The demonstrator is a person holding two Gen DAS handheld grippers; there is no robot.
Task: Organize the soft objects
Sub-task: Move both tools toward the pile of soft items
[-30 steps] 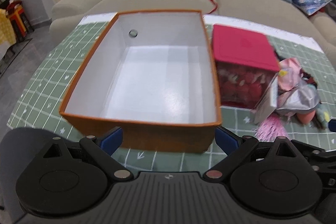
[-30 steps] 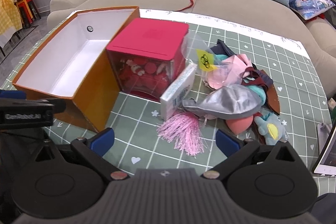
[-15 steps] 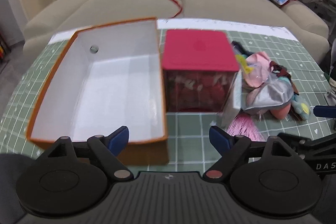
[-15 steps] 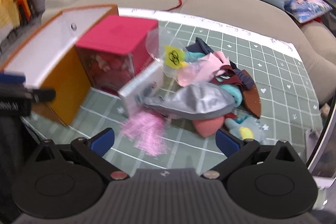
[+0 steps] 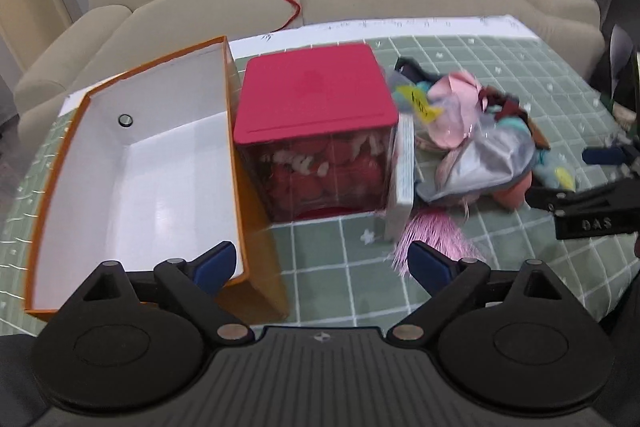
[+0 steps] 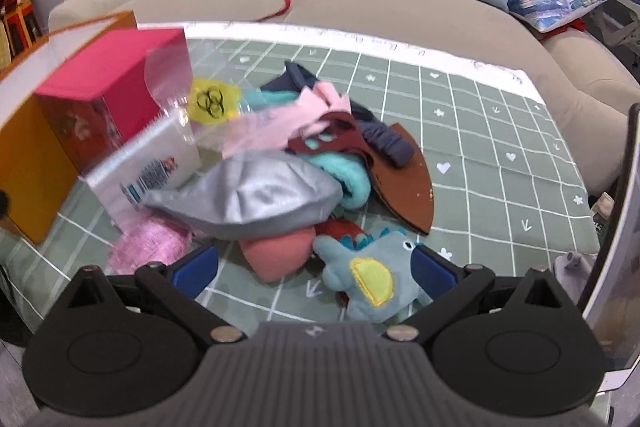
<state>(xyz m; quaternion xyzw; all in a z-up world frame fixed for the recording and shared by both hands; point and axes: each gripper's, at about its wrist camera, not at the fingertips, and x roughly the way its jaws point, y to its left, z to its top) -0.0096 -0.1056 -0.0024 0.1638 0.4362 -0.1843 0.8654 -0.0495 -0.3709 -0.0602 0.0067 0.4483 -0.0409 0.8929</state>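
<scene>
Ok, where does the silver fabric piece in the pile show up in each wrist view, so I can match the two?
Left wrist: the silver fabric piece sits right of centre, just right of the red-lidded box.
Right wrist: the silver fabric piece sits centre-left, above the blue plush toy.
Shared landmark: the white carton leaning against the red-lidded box, touching the silver piece's left end.

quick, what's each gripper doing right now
Left gripper: open, holding nothing.
Right gripper: open, holding nothing, above the blue plush.
</scene>
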